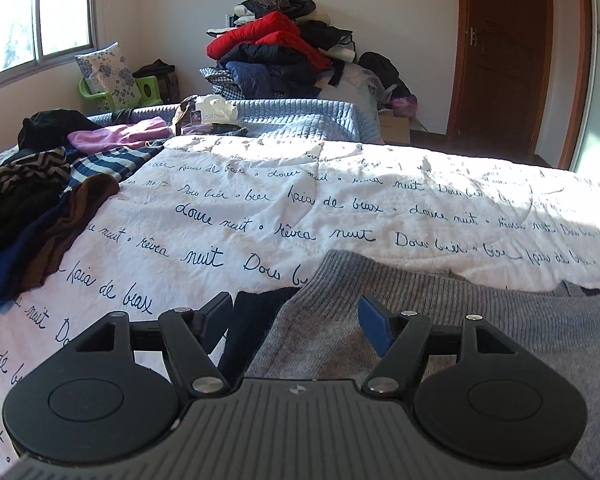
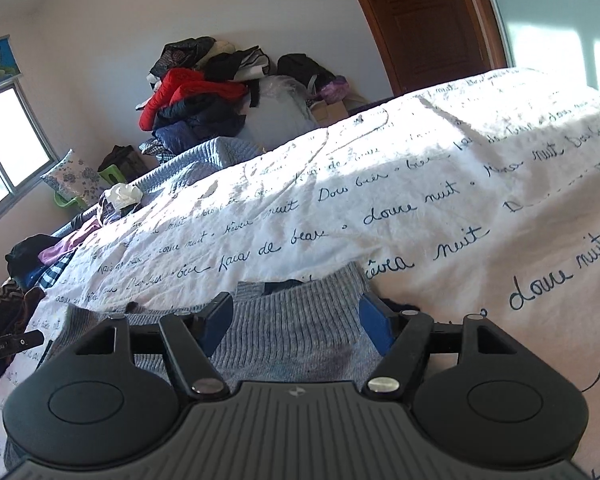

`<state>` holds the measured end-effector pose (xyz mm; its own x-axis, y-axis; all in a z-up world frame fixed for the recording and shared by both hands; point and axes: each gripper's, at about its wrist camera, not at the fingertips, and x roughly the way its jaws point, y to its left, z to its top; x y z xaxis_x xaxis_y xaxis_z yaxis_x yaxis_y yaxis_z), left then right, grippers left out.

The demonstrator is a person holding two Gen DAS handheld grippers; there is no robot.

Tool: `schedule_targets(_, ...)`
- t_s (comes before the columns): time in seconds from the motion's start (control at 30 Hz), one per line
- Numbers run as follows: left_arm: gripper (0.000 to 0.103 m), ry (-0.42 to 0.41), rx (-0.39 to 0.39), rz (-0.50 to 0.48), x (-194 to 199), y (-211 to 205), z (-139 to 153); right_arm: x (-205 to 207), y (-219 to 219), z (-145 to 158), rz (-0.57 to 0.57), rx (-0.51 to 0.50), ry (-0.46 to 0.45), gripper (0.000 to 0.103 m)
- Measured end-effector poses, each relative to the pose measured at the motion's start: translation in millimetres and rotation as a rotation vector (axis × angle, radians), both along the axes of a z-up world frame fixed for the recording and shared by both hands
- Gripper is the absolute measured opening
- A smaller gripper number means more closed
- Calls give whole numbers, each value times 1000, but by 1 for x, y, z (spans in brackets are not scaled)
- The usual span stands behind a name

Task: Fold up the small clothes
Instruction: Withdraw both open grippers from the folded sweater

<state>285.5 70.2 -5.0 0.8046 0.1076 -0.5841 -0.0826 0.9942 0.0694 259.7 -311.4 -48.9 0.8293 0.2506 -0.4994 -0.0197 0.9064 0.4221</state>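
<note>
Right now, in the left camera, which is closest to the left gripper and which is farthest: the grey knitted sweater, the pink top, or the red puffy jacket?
1. Grey knitted sweater: right under the left gripper.
2. Pink top: far left on the bed.
3. Red puffy jacket: on the pile by the back wall.

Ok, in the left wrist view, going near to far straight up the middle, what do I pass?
Left gripper, jaws open → grey knit sweater → white quilt with blue script → blue quilted cover → pile of clothes with a red jacket against the wall.
</note>
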Motion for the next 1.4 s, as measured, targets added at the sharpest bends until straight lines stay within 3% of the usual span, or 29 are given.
schedule_targets(0.17,80,21,78,-56,-13,-16,-12,-1,35,2,175,-154,35,80)
schedule_targets(0.3,82,46,119,-66,-18,-23,-24,10,48,-17,141,-251,126,80)
schedule_targets(0.47,85,60,92,-40,-28,-12,-27,-16,47,-3,117,-250,55,80)
schedule_targets(0.77,88,57,80,-34,-52,-6,-27,-78,83,9,309,-280,15,84)
schedule_targets(1.0,90,55,83,-35,-71,3,-32,-107,101,-8,360,-442,54,84)
schedule_targets(1.1,90,57,68,-31,-79,10,-34,-111,97,-18,356,-441,95,84)
schedule_targets(1.4,91,69,40,-33,-99,19,-40,-123,97,-15,336,-405,83,84)
